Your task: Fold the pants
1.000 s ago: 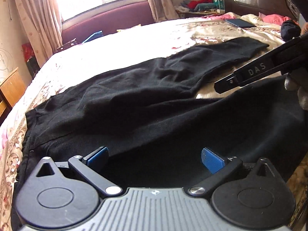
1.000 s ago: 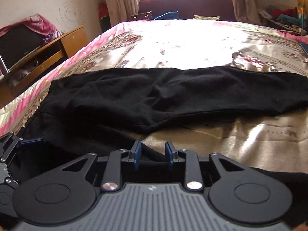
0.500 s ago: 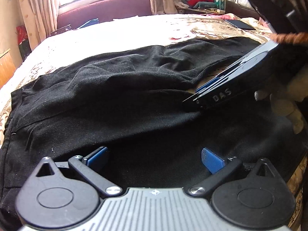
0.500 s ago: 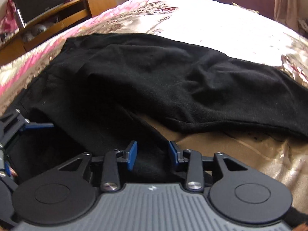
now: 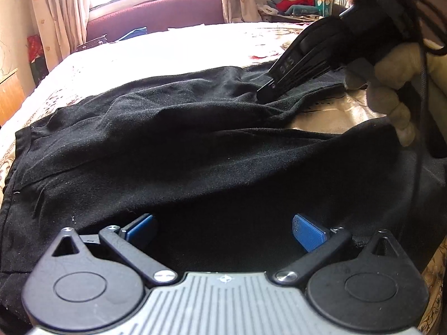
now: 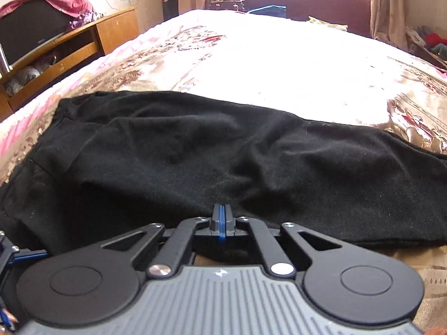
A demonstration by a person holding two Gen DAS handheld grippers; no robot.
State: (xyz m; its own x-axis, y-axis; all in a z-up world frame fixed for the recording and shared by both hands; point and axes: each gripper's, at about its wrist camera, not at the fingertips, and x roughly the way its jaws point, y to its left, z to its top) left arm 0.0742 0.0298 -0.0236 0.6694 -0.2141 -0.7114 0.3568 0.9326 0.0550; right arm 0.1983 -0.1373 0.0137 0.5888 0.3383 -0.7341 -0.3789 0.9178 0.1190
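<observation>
Black pants (image 6: 212, 162) spread flat across flowery bed cover (image 6: 279, 64), legs a bit apart. Left gripper (image 5: 223, 227) low over near leg, blue fingers (image 5: 308, 231) wide apart, nothing between. Right gripper (image 6: 221, 217) down on far leg's edge, fingers pressed together; cloth between them, cannot tell.

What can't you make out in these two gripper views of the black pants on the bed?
- Right wrist view: whether the shut right gripper actually pinches the pants; black cloth on black fingers hides the contact.
- Left wrist view: the near pants edge under the open left gripper, hidden by its body.
- Left wrist view: the far leg's cuff, behind the right gripper.
- Both views: the bedspread pattern, washed out by window glare.
</observation>
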